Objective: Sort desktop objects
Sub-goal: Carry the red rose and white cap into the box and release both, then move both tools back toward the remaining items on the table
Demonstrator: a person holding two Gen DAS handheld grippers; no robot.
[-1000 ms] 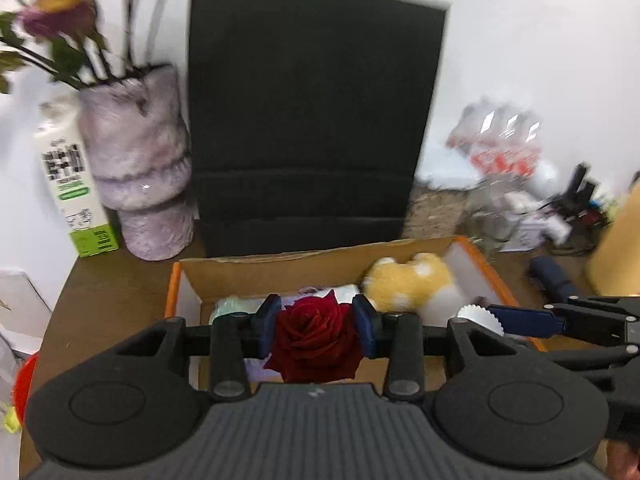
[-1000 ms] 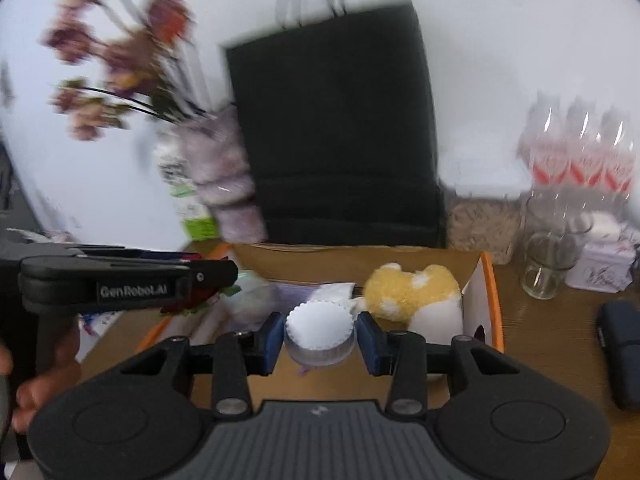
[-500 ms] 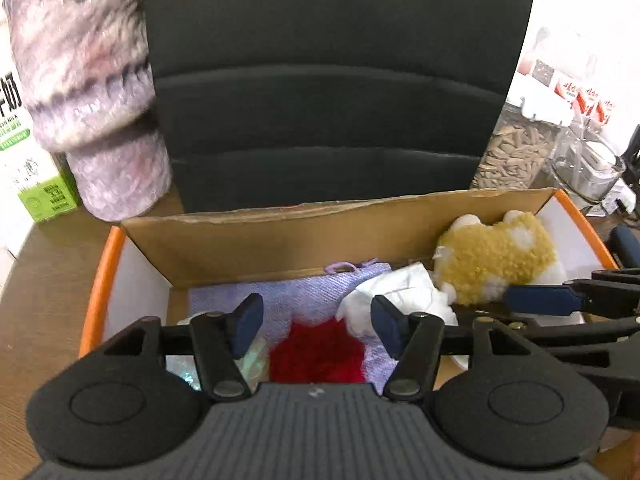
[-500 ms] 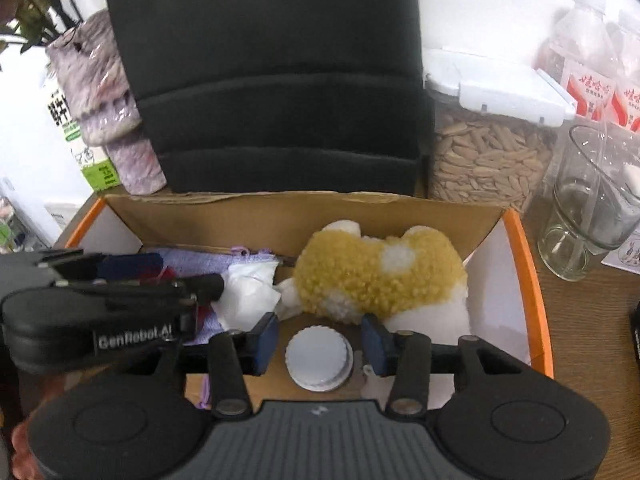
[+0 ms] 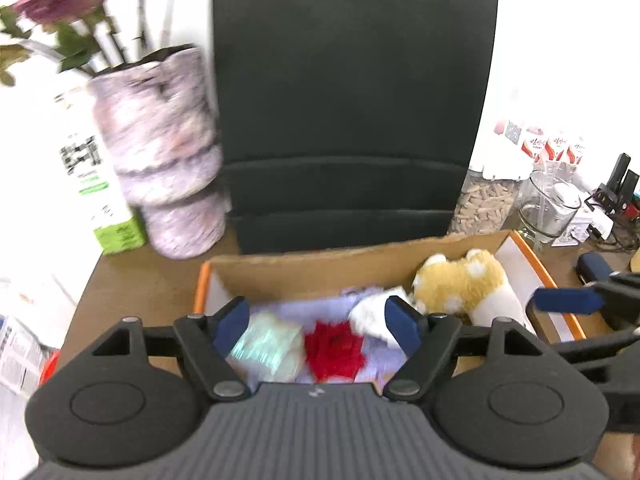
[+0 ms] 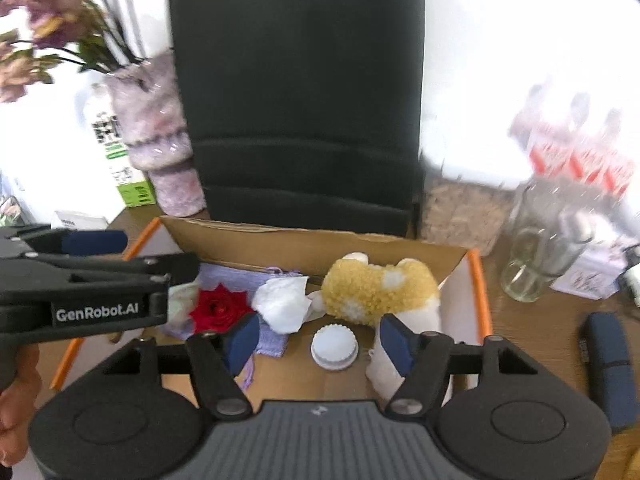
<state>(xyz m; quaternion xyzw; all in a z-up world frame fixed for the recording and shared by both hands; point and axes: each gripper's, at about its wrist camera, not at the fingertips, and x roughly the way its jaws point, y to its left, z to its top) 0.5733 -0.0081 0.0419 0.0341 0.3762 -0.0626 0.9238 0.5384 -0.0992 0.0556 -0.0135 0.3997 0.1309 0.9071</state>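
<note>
Left gripper (image 5: 318, 322) jaws opening, nothing gripped; rose (image 5: 335, 350) lies loose in box (image 5: 304, 270), below and between blue pads, clear of both. Right gripper (image 6: 316, 338) jaws likewise opening, empty; cap (image 6: 334, 347) flat on box floor directly between its pads, untouched. Each hand sits nearest its own dropped item. Plush (image 6: 374, 290) beside cap.

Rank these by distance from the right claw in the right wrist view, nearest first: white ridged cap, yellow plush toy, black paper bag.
1. White ridged cap: on the box floor, just ahead of the right claw.
2. Yellow plush toy: behind the cap, slightly right.
3. Black paper bag: upright beyond the box's back wall.
</note>
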